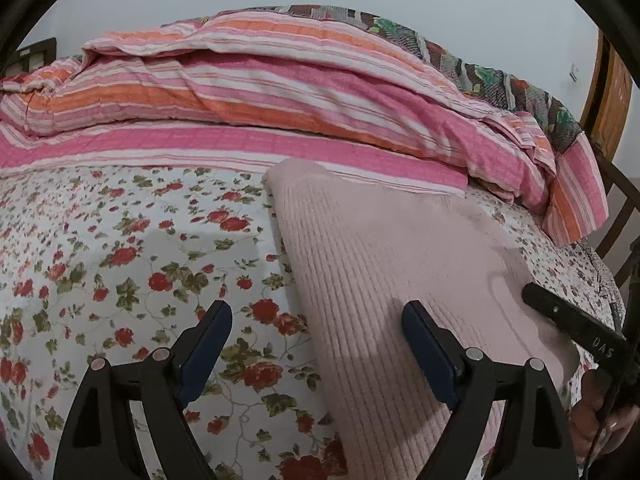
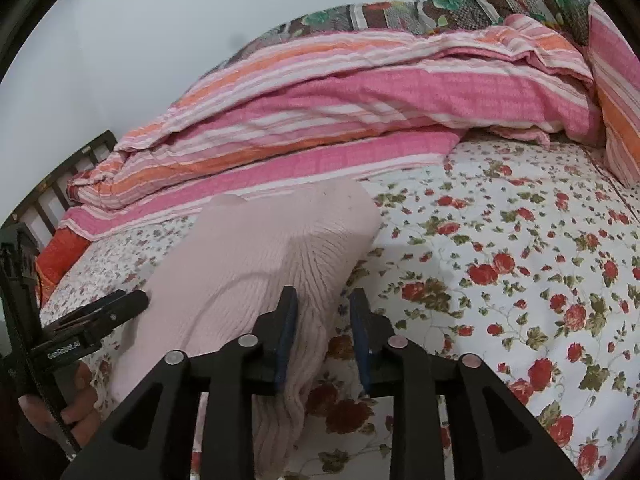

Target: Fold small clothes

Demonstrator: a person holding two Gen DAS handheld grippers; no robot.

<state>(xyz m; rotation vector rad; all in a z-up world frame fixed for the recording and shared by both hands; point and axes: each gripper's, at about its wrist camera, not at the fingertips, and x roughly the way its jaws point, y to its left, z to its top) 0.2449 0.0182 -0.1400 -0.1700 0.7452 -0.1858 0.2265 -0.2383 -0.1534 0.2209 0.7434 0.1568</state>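
Observation:
A pale pink ribbed knit garment (image 1: 400, 248) (image 2: 260, 248) lies folded into a long block on the floral bedsheet (image 1: 120, 240) (image 2: 500, 260). My left gripper (image 1: 316, 312) stands open and wide, astride the garment's left edge near its front end. Its right finger is over the knit and its left finger over the sheet. My right gripper (image 2: 323, 298) is open with a narrow gap, and the garment's right edge lies between its fingers. The left pad is against the fabric and the right pad stands clear of it. Each wrist view shows the other gripper's fingers (image 1: 560, 316) (image 2: 120, 306) at its edge.
A rumpled pink, orange and white striped quilt (image 1: 280, 80) (image 2: 360, 100) is heaped along the far side of the bed, with a patchwork cover (image 2: 400, 12) behind it. Dark bed-frame slats (image 2: 60, 184) (image 1: 616, 208) mark the bed's ends. A person's hand (image 2: 80, 400) grips the left tool.

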